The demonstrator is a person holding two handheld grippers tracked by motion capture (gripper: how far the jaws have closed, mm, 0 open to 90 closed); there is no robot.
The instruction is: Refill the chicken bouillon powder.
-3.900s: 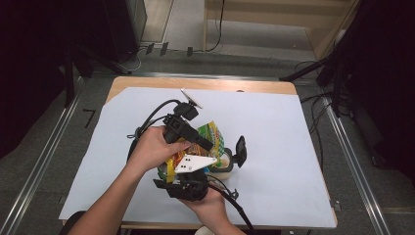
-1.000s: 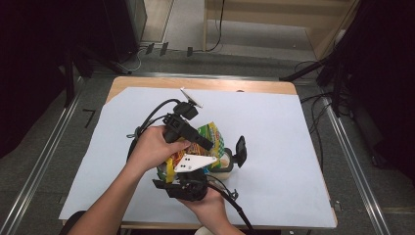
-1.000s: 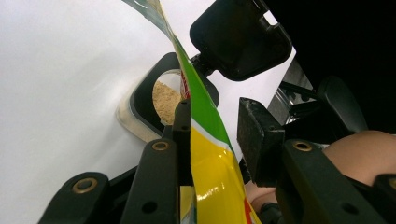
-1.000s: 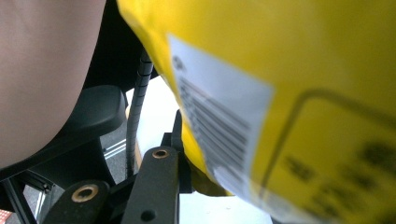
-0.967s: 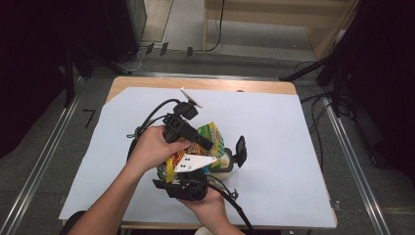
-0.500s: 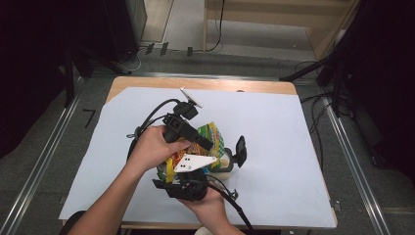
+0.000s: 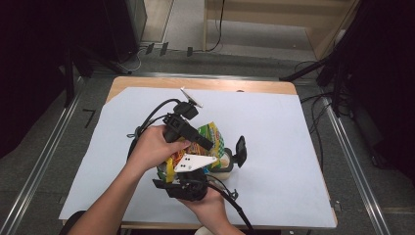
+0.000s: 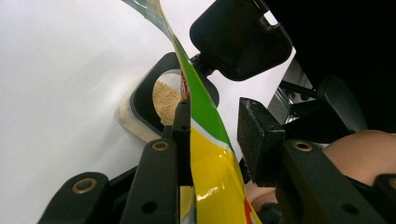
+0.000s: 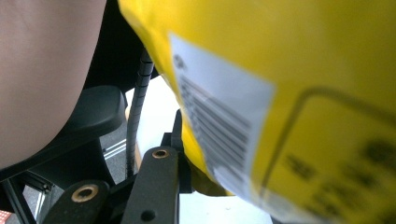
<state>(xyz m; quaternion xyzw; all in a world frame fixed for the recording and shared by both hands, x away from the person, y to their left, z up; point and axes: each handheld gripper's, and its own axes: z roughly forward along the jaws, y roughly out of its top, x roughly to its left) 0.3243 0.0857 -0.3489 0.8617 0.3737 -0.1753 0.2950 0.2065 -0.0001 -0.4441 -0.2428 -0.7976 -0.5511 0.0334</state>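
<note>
The step in hand looks like pouring: a yellow and green bag (image 7: 205, 142) is held tilted over a small clear container (image 7: 226, 164) with a black rim, which stands on the white sheet (image 7: 274, 132) covering the table, just right of both hands. In the left gripper view the container (image 8: 154, 100) already holds some tan powder (image 8: 166, 100), and its black lid (image 8: 238, 39) stands flipped up behind the opening. The left gripper (image 8: 215, 128) has the bag's edge (image 8: 205, 140) between its jaws; one jaw lies against the film while the other stands a little off it, so I cannot tell whether it truly pinches the bag. The right gripper (image 7: 183, 183) sits under the bag's lower end; in its own view the bag (image 9: 280, 93) with its barcode label (image 9: 219, 126) lies against the one visible jaw, and the other is hidden, so its grip cannot be told either. Judging from this, the next move calls for tipping the bag's mouth further over the opening, slowly, keeping it centred so that powder does not spill onto the sheet.
</note>
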